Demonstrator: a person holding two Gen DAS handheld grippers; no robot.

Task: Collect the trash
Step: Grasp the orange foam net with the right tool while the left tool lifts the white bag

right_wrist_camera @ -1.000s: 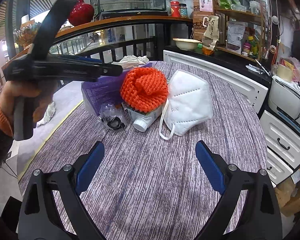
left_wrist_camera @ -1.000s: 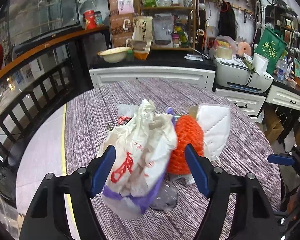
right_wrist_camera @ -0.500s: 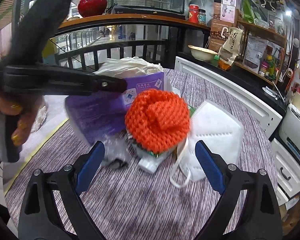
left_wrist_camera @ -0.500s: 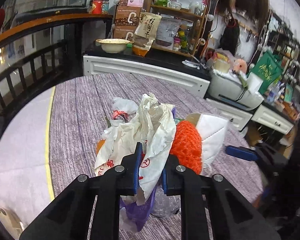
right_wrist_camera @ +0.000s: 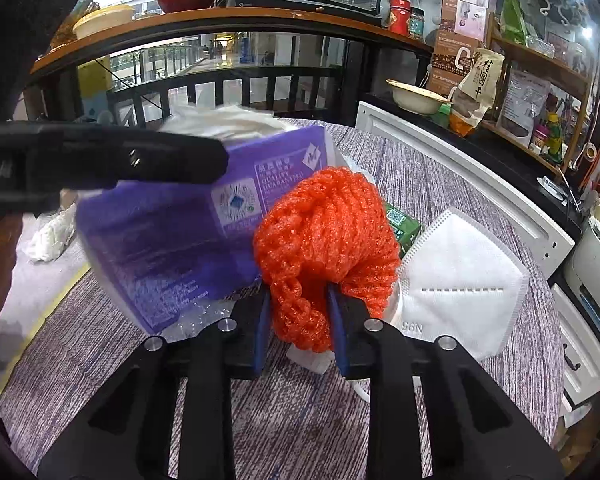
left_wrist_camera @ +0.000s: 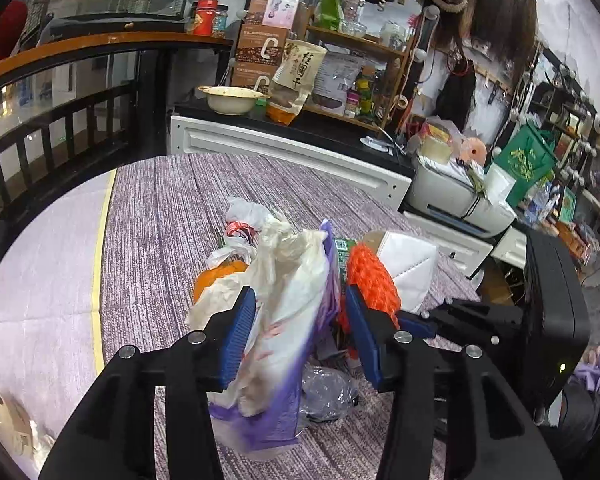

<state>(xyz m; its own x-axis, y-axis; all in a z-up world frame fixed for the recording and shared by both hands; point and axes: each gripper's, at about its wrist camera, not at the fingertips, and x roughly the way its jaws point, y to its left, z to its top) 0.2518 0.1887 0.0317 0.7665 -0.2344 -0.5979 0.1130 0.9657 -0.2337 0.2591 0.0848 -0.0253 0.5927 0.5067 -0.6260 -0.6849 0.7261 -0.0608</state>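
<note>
A purple-and-white plastic bag (left_wrist_camera: 284, 320) stuffed with crumpled white wrapping stands on the round table (left_wrist_camera: 172, 208). It sits between the jaws of my left gripper (left_wrist_camera: 298, 332), which are opening; the pads no longer squeeze it. In the right wrist view the same purple bag (right_wrist_camera: 172, 232) leans behind an orange foam net (right_wrist_camera: 324, 232). My right gripper (right_wrist_camera: 300, 320) is closing, and its blue pads pinch the net's lower part. The orange net (left_wrist_camera: 370, 276) lies just right of the bag, with a white N95 mask (right_wrist_camera: 460, 280) beside it.
Crumpled clear plastic (left_wrist_camera: 328, 392) lies under the bag, a green carton (right_wrist_camera: 400, 220) behind the net, a white bag with red print (left_wrist_camera: 244, 220) farther back. A white cabinet (left_wrist_camera: 284, 148) with a bowl (left_wrist_camera: 232, 98), a printer (left_wrist_camera: 456, 196) and a dark railing (left_wrist_camera: 60, 116) ring the table.
The left jaws clamped the bag half a second ago and have since parted. The right gripper came in close to the orange net and shut on it.
</note>
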